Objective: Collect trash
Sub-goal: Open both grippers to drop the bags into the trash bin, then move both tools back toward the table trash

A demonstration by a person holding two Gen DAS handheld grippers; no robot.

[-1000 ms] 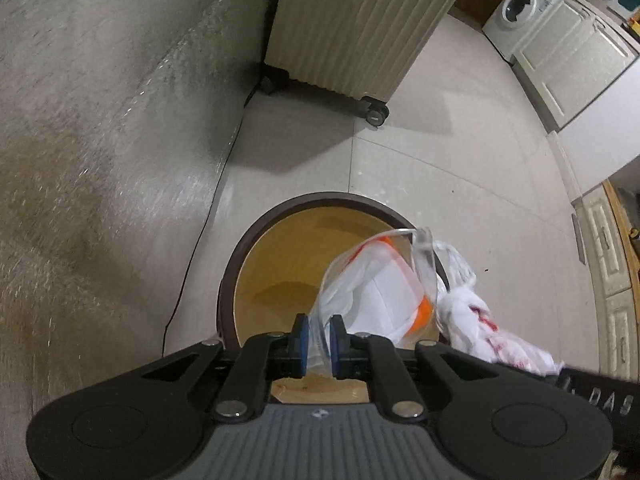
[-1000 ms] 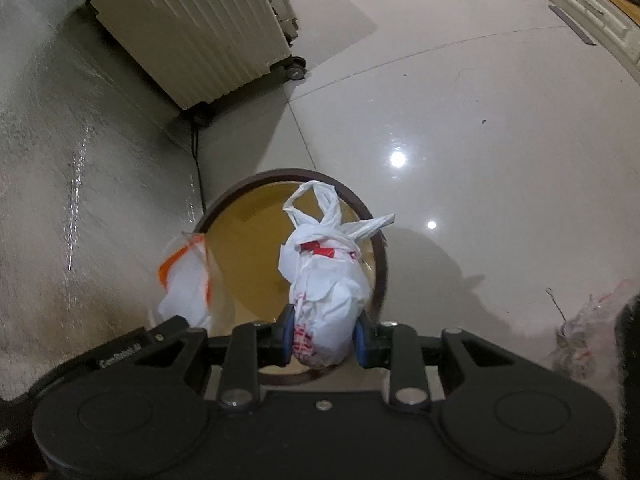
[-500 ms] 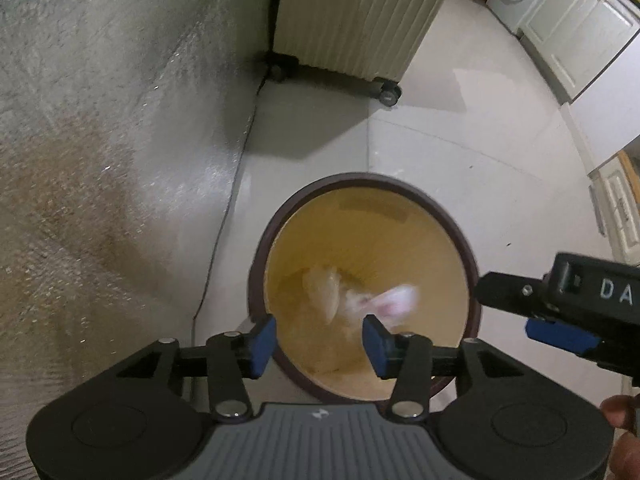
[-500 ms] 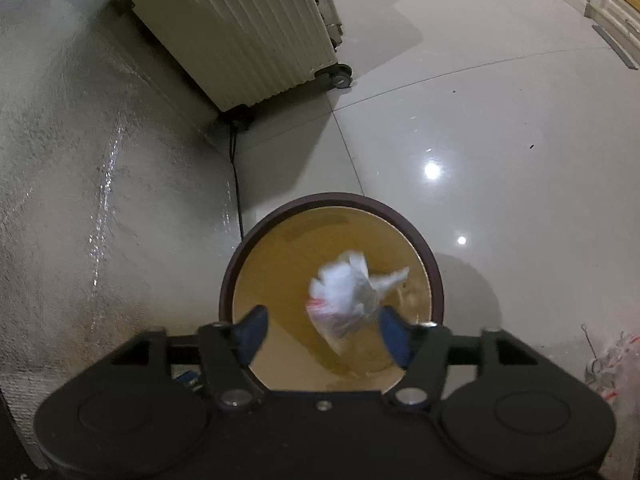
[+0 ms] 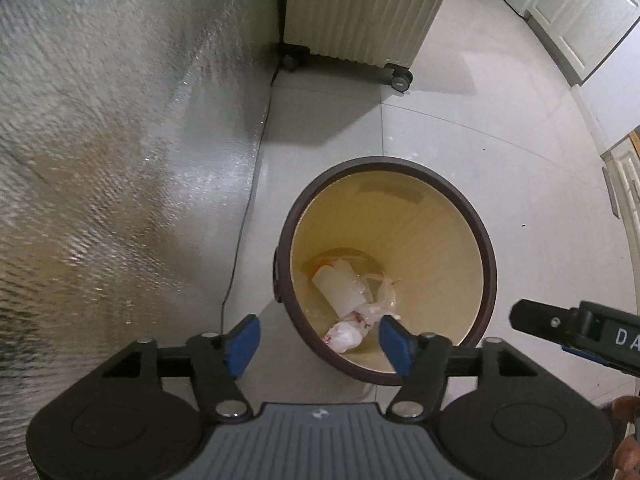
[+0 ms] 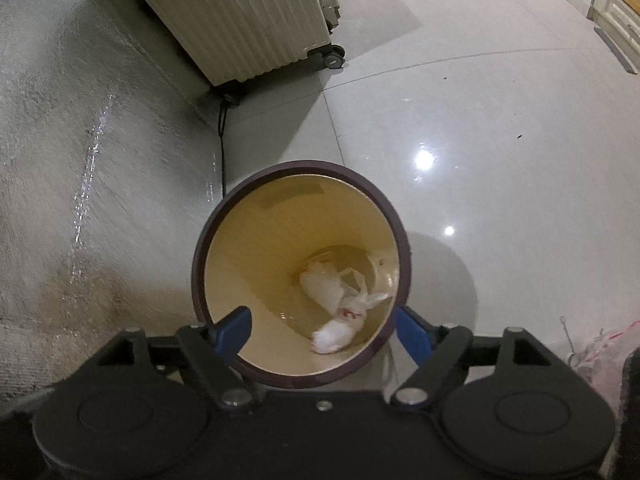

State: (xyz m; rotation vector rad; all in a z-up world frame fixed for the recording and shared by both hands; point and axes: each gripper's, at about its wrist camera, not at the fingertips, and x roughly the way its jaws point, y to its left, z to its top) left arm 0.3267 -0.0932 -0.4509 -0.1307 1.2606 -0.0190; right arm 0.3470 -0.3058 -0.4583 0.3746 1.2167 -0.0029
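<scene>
While a textured silver wall fills the left of both views, the left gripper [image 5: 319, 340] hangs at the bottom centre, its blue-padded jaws opening with nothing between them. Just above, centre-right, a round brown-rimmed bin [image 5: 490, 264] stands on pale tiles, two white trash bags [image 5: 346, 286] lying at its bottom. Further right, the right gripper [image 6: 322, 332], over the same bin [image 6: 198, 276], likewise opens its jaws empty above the bags [image 6: 334, 336]
</scene>
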